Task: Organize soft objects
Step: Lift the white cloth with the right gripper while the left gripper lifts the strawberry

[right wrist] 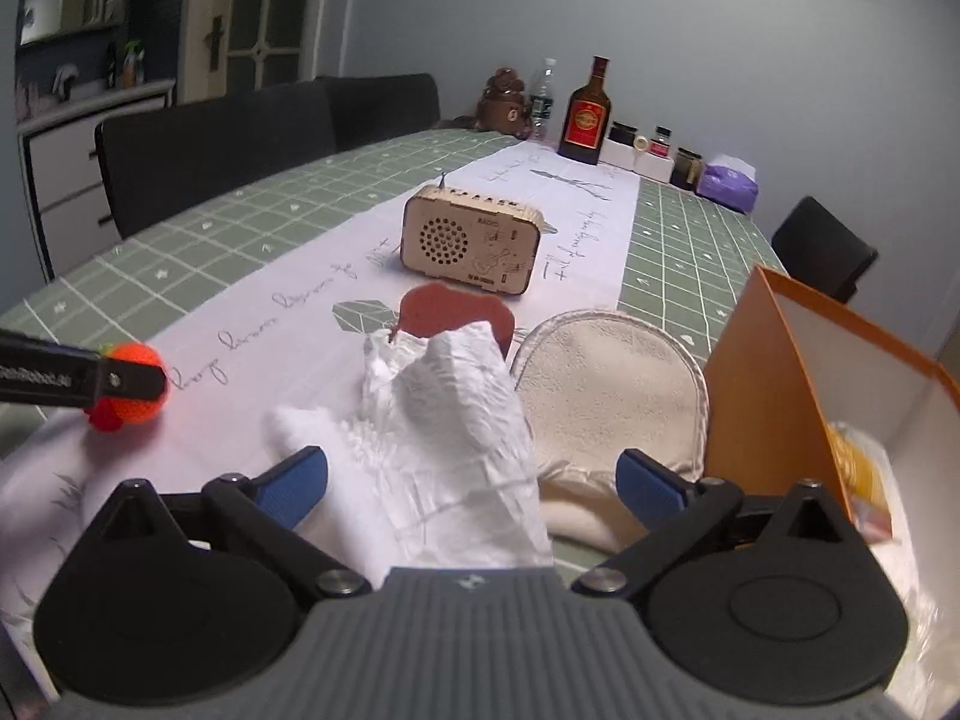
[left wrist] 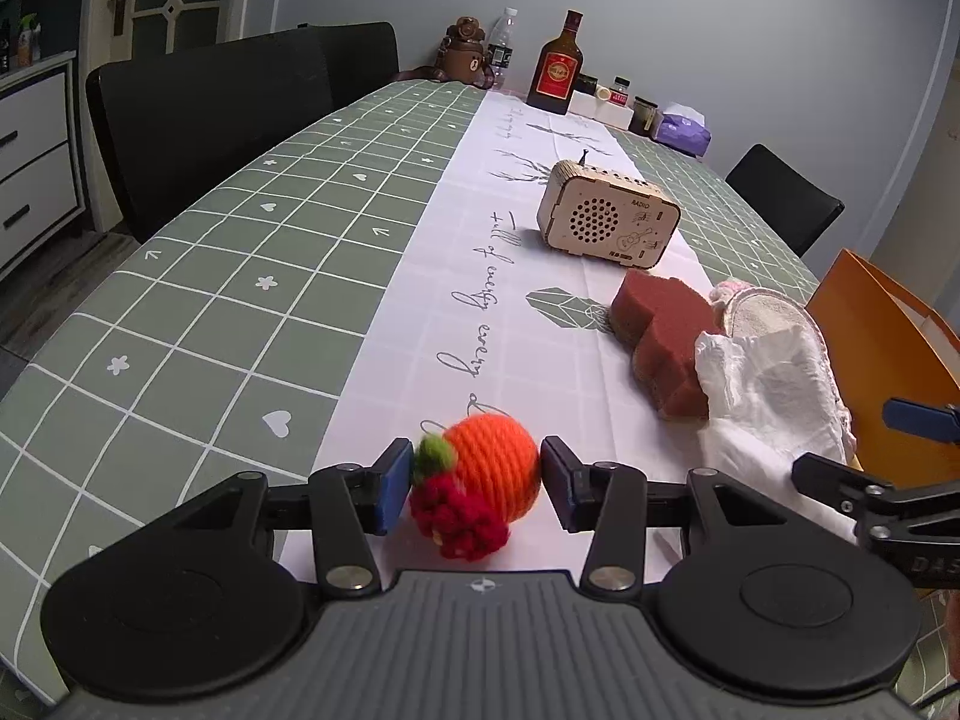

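Here, yarn ball [left wrist: 492, 468] sitting right between the left gripper [left wrist: 477, 483] fingers [left wrist: 393, 486] — apart, not yet clamped.
Resting on the tabletop [left wrist: 240, 276], pads close on both sides, so only a squeeze needed; right gripper [right wrist: 471, 480] spread wide around the white cloth [right wrist: 444, 420], orange box [right wrist: 780, 372] just beside — likely the destination.

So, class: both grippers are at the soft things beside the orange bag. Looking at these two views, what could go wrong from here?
1. The left gripper brackets the orange yarn ball, but its red knitted part hangs below the pads; a squeeze may pinch only part, or the round ball may roll away.
2. The right gripper is open around the crumpled white cloth, which lies over the red sponge and the beige mitt; lifting it may drag those along.
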{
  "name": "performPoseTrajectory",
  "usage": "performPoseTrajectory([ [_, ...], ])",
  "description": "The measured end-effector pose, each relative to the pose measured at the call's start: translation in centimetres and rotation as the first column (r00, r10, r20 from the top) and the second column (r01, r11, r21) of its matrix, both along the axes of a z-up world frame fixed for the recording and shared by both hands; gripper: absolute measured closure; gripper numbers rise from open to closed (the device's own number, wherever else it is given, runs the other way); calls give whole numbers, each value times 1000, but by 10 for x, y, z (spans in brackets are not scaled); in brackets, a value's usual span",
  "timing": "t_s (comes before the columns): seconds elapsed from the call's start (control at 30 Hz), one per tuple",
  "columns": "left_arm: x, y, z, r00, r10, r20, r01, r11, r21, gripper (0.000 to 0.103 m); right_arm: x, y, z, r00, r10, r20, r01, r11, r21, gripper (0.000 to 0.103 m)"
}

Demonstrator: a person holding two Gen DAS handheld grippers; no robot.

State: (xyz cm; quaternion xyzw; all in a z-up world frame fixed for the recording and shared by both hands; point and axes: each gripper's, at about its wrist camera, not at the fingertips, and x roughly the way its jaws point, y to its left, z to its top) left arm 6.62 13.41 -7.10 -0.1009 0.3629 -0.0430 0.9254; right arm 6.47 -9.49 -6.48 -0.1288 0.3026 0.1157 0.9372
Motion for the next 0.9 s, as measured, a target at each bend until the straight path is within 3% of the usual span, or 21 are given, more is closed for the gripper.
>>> performPoseTrajectory([
  [0.07, -2, 3, 1, 1000, 2, 10, -2, 1000, 0, 50, 4, 3, -2, 997, 70, -14, -70, 997, -26, 3],
  [0.2, -3, 9, 2, 1000, 12, 9, -12, 1000, -3, 49, 13, 9, -7, 977, 168, -127, -176, 983, -51, 2],
  [0.4, -1, 6, -2, 999, -51, 0, 51, 998, -19, 49, 33, 10, -17, 964, 163, -211, -175, 984, -37, 2],
  [0.5, 2, 0, -7, 996, -93, -13, 92, 996, -21, 44, 41, 15, -26, 955, 163, -249, -177, 984, -34, 2],
  [0.6, 2, -12, -12, 989, -148, -2, 148, 987, 63, 36, 37, 22, -28, 954, 192, -231, -208, 977, -44, 3],
  [0.73, 5, -21, -20, 989, -145, -15, 146, 984, 103, 39, 28, 28, -29, 955, 212, -208, -234, 968, -88, 19],
  [0.8, 5, -22, -20, 990, -141, -4, 141, 983, 119, 43, 27, 28, -30, 954, 217, -207, -239, 966, -93, 19],
  [0.83, 4, -24, -20, 988, -155, -5, 155, 980, 128, 49, 26, 27, -30, 953, 218, -210, -240, 967, -87, 24],
  [0.9, 4, -24, -22, 986, -164, -7, 163, 978, 128, 54, 26, 24, -28, 945, 231, -231, -247, 968, -42, 46],
])
